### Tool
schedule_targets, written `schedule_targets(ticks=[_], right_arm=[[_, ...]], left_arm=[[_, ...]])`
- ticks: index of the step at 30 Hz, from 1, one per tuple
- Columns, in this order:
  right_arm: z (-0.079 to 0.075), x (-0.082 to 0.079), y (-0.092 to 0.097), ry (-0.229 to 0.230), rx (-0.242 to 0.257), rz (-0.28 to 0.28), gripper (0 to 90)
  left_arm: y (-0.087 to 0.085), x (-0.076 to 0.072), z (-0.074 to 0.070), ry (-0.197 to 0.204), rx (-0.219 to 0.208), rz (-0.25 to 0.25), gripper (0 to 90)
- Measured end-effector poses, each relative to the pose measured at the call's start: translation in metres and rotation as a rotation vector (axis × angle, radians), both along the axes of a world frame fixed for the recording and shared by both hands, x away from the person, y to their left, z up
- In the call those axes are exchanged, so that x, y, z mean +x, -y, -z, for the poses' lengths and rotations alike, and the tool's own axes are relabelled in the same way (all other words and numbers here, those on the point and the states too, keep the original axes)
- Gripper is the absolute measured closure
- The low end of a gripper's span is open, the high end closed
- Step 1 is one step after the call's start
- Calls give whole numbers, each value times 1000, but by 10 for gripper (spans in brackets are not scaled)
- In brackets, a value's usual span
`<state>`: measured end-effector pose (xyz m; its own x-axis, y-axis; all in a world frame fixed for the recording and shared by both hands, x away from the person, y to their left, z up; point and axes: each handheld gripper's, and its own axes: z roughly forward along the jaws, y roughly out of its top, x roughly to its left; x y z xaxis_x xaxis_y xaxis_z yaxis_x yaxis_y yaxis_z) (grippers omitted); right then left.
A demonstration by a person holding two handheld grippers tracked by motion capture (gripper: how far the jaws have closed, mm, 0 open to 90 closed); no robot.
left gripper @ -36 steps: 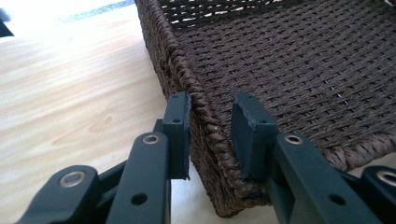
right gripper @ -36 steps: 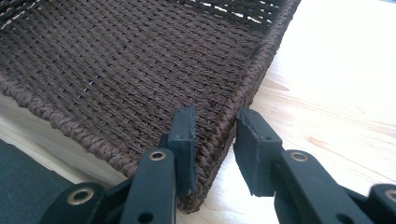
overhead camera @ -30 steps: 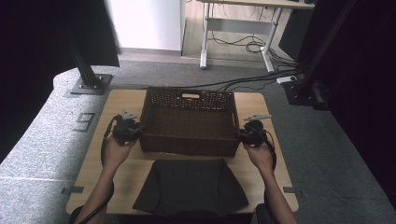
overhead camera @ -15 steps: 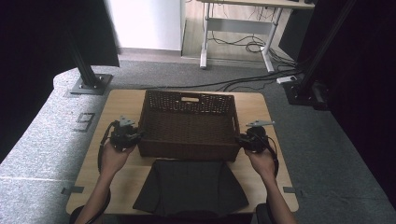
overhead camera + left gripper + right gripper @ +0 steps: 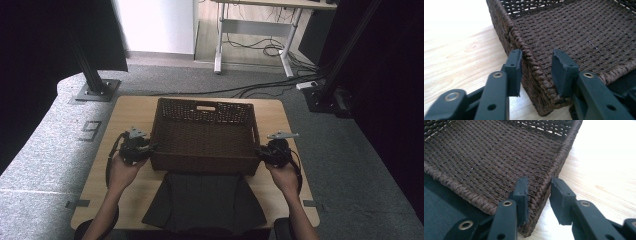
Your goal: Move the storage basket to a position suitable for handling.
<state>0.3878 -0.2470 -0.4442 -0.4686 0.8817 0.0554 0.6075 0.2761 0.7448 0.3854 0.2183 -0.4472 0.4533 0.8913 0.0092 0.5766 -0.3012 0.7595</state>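
basket: in both tool views I see it cut off by the picture's edges, near corner and part of the floor showing.
dark cloth: its far edge is hidden under the basket; its near edge runs off the bottom of the high view.
left tool: from the high view I can't tell how its jaws stand.
right tool: inner pad probably touches the wall; too close for me to say.
desk: near edge partly covered by cloth.

Left tool jaws just opening; right tool jaws parted.
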Motion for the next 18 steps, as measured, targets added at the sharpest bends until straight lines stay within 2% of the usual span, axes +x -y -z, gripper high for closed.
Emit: schedule_targets(ticks=[1,2,5,7,9,11,14,16,18], right_arm=[[-1,0,0,4,-2,-4,632],[-1,-1,0,8,-1,-3,600],[-5,-4,3,40,-27,12,464],[-6,-6,7,58,-37,21,379],[-7,-10,14,68,-17,31,286],[-9,-15,19,75,-3,40,245],[-9,-21,23,70,-4,26,136],[-6,-27,25,66,-7,12,130],[-2,-32,27,59,-3,9,58]], left_arm=[[-1,-1,-1,2,-6,1,549],[-3,-2,-1,3,-18,5,464],[-8,-8,-3,25,-16,0,404],[-13,-14,-5,31,-41,-5,376],[-19,-19,-7,30,-74,5,320],[-24,-23,-8,21,-93,17,276],[-27,-34,-3,15,-50,36,210],[-28,-39,4,5,-26,49,170],[-29,-43,11,2,-8,54,142]])
